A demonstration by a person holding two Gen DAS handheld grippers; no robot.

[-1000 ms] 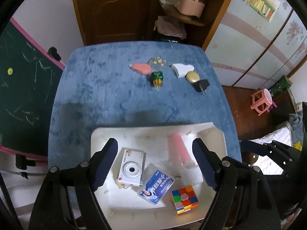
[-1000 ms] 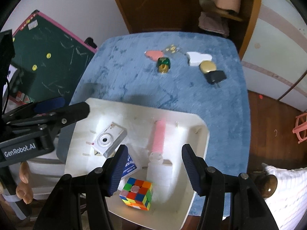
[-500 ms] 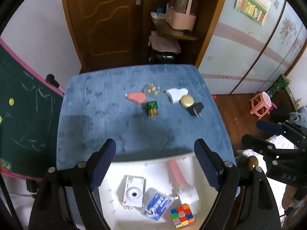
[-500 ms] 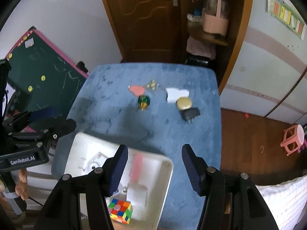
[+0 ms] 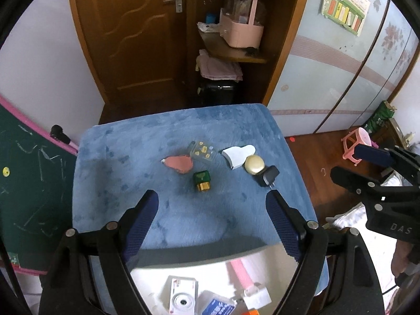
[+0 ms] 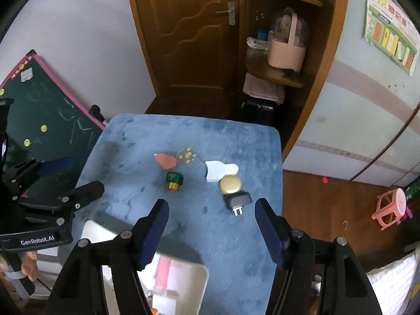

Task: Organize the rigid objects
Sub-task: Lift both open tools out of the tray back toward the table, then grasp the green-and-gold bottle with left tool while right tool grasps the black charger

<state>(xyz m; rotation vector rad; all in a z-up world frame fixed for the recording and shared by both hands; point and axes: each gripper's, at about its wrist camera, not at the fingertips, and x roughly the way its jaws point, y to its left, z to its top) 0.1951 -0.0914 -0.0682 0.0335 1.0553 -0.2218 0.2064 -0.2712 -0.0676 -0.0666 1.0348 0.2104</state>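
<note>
Both jaws apart, R's opening, empty; charger (image 6: 237,200) touching gold disc (image 6: 230,184).

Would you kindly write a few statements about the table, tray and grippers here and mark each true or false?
1. The black plug lies on the blue table. True.
2. The camera sits in the white tray. True.
3. The left gripper holds the green toy. False: it is open and empty, and the toy lies on the table.
4. The gold disc is in the tray. False: it lies on the table beside the plug.
5. The right gripper holds nothing. True.
</note>
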